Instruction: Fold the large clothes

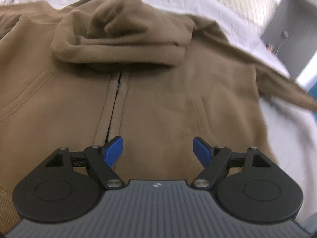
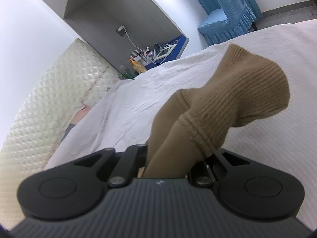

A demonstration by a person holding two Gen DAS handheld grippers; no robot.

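Left gripper (image 1: pixel 158 148) is spread wide over the chest of the brown hoodie (image 1: pixel 158 103), nothing between its blue pads (image 1: pixel 114 151). Right gripper (image 2: pixel 174 158) is clamped tight on the sleeve, ribbed cuff (image 2: pixel 251 91) sticking out past it. The hoodie lies zipper-up on a white bedsheet (image 2: pixel 128 107), hood (image 1: pixel 122 39) bunched near the collar. Quilted headboard (image 2: pixel 49 99), grey shelf (image 2: pixel 122 15), blue chair cover (image 2: pixel 227 21) behind.

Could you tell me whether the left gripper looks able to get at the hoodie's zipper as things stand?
Probably yes. The left gripper hangs open over the brown hoodie, and the zipper runs bare just beside its left finger; only the folded hood covers the top end.
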